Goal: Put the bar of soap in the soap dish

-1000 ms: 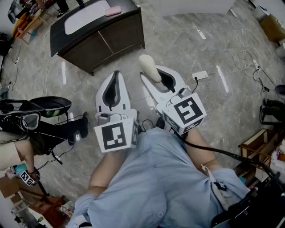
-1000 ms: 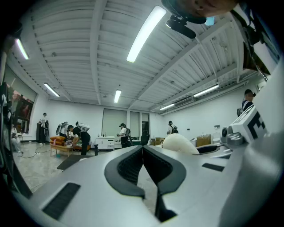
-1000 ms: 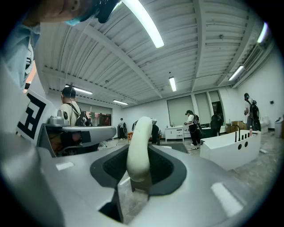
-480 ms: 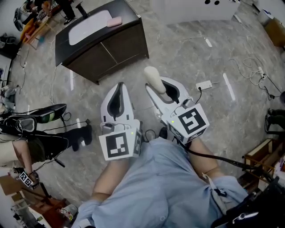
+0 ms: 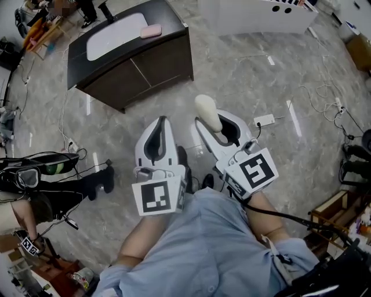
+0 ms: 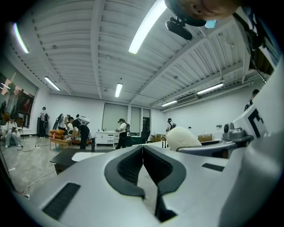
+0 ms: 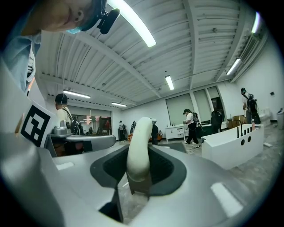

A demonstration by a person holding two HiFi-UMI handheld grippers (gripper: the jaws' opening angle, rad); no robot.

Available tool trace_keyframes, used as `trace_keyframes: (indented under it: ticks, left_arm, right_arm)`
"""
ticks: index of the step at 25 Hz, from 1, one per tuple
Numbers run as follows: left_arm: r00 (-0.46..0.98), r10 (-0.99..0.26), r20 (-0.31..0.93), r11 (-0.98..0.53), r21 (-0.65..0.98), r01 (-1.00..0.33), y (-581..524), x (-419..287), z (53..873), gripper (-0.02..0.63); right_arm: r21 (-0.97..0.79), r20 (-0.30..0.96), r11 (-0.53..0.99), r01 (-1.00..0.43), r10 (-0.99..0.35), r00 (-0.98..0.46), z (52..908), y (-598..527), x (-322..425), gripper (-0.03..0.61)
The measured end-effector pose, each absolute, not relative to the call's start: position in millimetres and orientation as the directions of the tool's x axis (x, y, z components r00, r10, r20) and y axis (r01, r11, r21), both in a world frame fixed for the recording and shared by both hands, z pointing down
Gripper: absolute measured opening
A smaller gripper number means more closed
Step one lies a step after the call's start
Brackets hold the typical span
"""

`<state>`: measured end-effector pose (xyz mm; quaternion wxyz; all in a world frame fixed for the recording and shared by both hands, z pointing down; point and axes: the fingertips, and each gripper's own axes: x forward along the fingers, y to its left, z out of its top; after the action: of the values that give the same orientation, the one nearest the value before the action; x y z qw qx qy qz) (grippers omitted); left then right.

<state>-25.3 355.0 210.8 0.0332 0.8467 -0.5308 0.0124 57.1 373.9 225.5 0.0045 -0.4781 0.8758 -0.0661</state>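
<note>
At the far left edge of the head view, dark gear (image 5: 52,168) lies on the grey stone floor (image 5: 243,69). Up and to the right of it stands a dark counter (image 5: 130,61) with a pale inset top. A small pink object (image 5: 151,31) rests near the top's right end, too small to make out its form.

Below the counter, nearer the person, the left tongs (image 5: 163,120) point away across the floor. They are clenched tip to tip, with nothing between them. The left gripper view shows the same: the left tongs (image 6: 143,147) have their dark pads meeting along a thin line, empty.

Just beside them, the right tongs (image 5: 215,123) are grasping the bar of soap (image 5: 207,109), a cream oval that sticks out past the tips, well apart from the counter. In the right gripper view the right tongs (image 7: 141,153) pinch the bar of soap (image 7: 139,139) edge-on, standing upright between the pads.

Further right, a white power strip (image 5: 264,120) lies on the floor, and a long white unit (image 5: 261,17) stands along the top edge.
</note>
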Motion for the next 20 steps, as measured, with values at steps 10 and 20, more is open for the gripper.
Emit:
trace_keyframes:
  ticks: [10, 20]
  left_arm:
    - [0.467, -0.883, 0.038, -0.465, 0.052, -0.884, 232.3, -59.6, 207.9, 0.008]
    - [0.494, -0.869, -0.011, -0.493, 0.069, -0.867, 161.4, -90.3, 196.8, 0.008]
  right_arm:
    - [-0.111, 0.079, 0.524, -0.845, -0.843, -0.533, 230.2, 258.9, 20.8, 0.115]
    - [-0.061, 0.077, 0.516, -0.855, -0.851, -0.519, 217.6, 186.3, -12.7, 0.115]
